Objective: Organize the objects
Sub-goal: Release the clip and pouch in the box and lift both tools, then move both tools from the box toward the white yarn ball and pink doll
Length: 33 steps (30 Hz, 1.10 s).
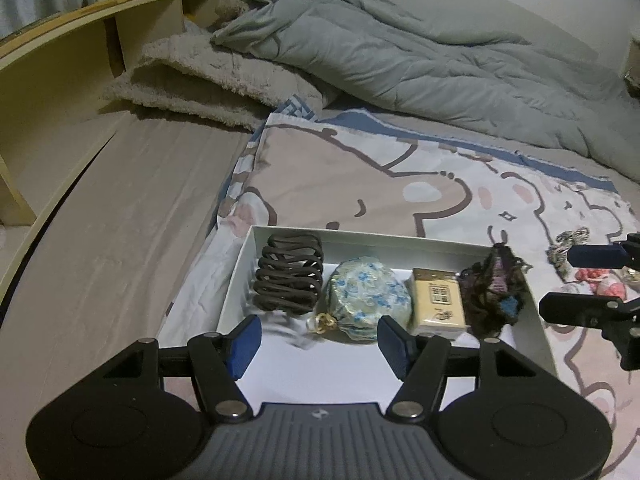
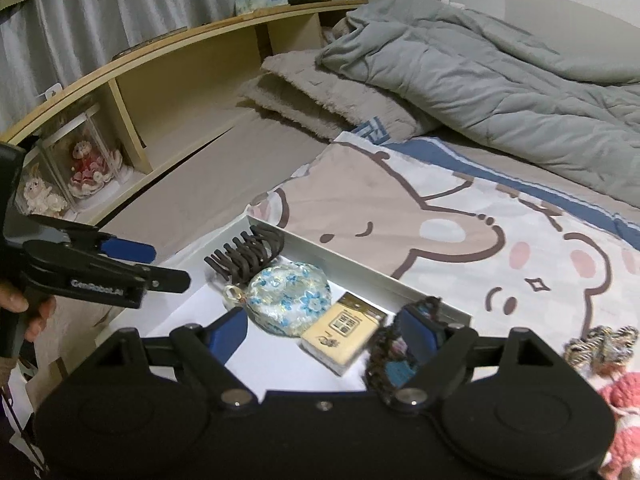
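Note:
A white shallow box (image 1: 400, 240) (image 2: 352, 258) lies on the bed. In it, left to right: a brown hair claw (image 1: 289, 278) (image 2: 244, 254), a blue floral pouch (image 1: 368, 298) (image 2: 290, 302), a cream card box (image 1: 438, 304) (image 2: 342, 334) and a dark crocheted piece (image 1: 496, 292) (image 2: 382, 360). My left gripper (image 1: 318, 342) is open and empty over the box's near side, in front of the pouch. My right gripper (image 2: 320, 336) is open over the box's right end, its right finger beside the crocheted piece.
A braided dark-and-white item (image 1: 568, 248) (image 2: 600, 346) and pink knitted items (image 1: 604, 286) (image 2: 628, 400) lie on the cartoon blanket (image 1: 360, 184) right of the box. A grey duvet (image 1: 400, 52) is bunched behind. A wooden shelf headboard (image 2: 160, 80) holds figurines (image 2: 86, 164).

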{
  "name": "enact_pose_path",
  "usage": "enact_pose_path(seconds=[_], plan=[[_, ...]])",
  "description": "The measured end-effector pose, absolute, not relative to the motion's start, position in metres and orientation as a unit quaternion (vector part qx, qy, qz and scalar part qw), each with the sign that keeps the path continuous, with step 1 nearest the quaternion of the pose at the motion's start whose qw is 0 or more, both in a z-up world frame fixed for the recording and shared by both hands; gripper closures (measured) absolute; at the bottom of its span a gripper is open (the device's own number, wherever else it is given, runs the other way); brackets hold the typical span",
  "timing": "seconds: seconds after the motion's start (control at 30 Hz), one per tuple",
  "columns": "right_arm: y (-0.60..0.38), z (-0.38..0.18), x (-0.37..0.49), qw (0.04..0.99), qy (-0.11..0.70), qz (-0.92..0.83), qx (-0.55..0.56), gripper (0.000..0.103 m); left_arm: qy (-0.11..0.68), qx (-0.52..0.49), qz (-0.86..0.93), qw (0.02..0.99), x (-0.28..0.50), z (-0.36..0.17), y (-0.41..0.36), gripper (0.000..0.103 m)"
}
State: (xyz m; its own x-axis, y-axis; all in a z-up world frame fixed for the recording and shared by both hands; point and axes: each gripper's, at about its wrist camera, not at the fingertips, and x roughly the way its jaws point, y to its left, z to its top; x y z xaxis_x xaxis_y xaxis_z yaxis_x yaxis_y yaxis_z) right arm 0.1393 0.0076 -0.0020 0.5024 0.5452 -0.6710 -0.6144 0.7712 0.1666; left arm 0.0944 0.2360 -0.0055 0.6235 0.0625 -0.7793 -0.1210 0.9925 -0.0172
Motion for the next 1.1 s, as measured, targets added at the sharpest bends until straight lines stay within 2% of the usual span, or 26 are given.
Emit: enact_pose_path(seconds=[0.17, 0.3, 0.53, 0.63, 0.7, 1.1], plan=[[-0.008, 0.004, 0.128, 0.872, 0.363, 0.324, -0.045, 0.016, 0.424, -0.035, 0.041, 0.904, 0.079, 0.004, 0.228, 0.036], [-0.016, 0.005, 0.122, 0.876, 0.363, 0.315, -0.041, 0.01, 0.416, -0.033, 0.039, 0.908, 0.068, 0.01, 0.222, 0.025], [-0.031, 0.007, 0.116, 0.884, 0.357, 0.3, -0.031, 0.006, 0.4, -0.035, 0.03, 0.915, 0.051, 0.018, 0.213, 0.008], [-0.035, 0.007, 0.113, 0.885, 0.36, 0.293, -0.029, 0.0, 0.392, -0.04, 0.03, 0.918, 0.046, 0.02, 0.211, 0.003], [-0.037, 0.008, 0.111, 0.886, 0.36, 0.291, -0.029, 0.0, 0.39, -0.043, 0.029, 0.919, 0.044, 0.021, 0.21, 0.0], [-0.048, 0.011, 0.103, 0.895, 0.351, 0.273, -0.029, 0.0, 0.381, -0.04, 0.038, 0.923, 0.041, 0.023, 0.206, 0.0]])
